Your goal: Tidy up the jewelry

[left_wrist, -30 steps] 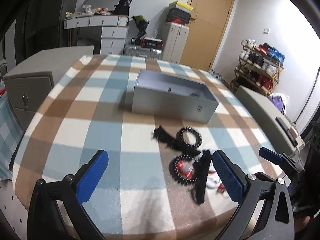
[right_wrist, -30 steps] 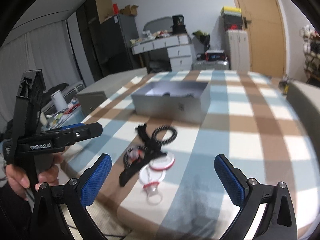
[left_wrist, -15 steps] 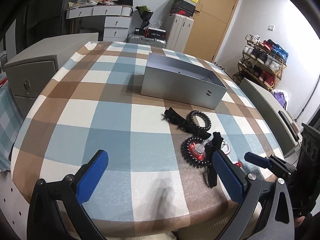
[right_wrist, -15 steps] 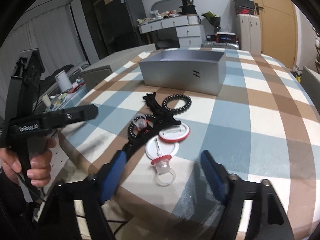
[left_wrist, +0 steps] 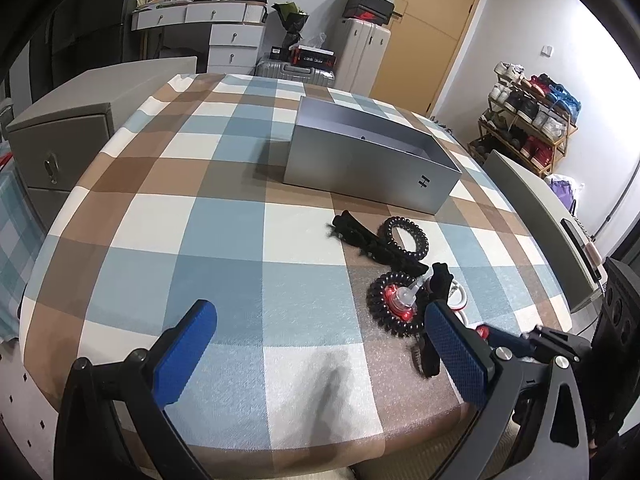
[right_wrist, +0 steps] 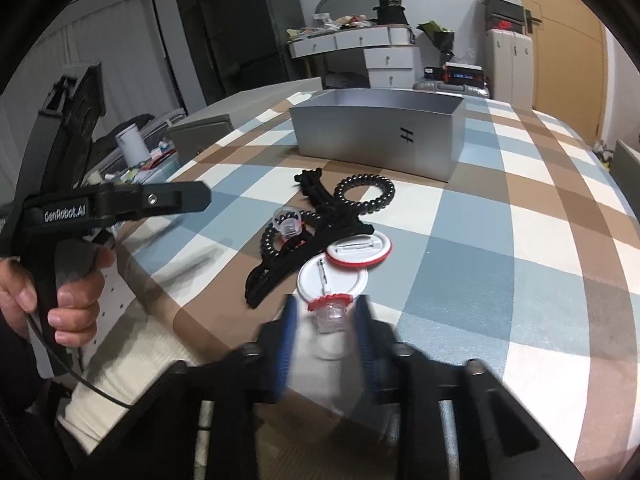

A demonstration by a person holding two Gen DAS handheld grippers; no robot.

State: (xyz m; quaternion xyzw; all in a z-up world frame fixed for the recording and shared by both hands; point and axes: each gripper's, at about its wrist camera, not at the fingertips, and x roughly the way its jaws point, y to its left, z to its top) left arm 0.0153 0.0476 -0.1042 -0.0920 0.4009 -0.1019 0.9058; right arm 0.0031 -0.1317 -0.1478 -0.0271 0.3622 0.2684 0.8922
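Observation:
A silver open box (left_wrist: 372, 162) stands mid-table; it also shows in the right wrist view (right_wrist: 378, 136). In front of it lie a black coil hair tie (right_wrist: 365, 193), a black hair clip (right_wrist: 288, 264), a second coil tie (left_wrist: 394, 304), two round white-and-red badges (right_wrist: 332, 278) and a clear ring with a red rim (right_wrist: 331, 312). My right gripper (right_wrist: 326, 332) has its fingers narrowed around the clear ring at the near table edge; contact is blurred. My left gripper (left_wrist: 320, 344) is open and empty over the near tablecloth, left of the pile.
The table has a blue, brown and white checked cloth (left_wrist: 224, 216). Grey cabinets (left_wrist: 60, 140) flank it on both sides. A shoe rack (left_wrist: 528, 120), suitcases and a white dresser stand behind. The left hand-held gripper (right_wrist: 100, 208) shows at left in the right wrist view.
My right gripper came down toward the near table edge and its fingers closed in from wide open to around the clear ring. My left gripper stayed open and shifted slightly.

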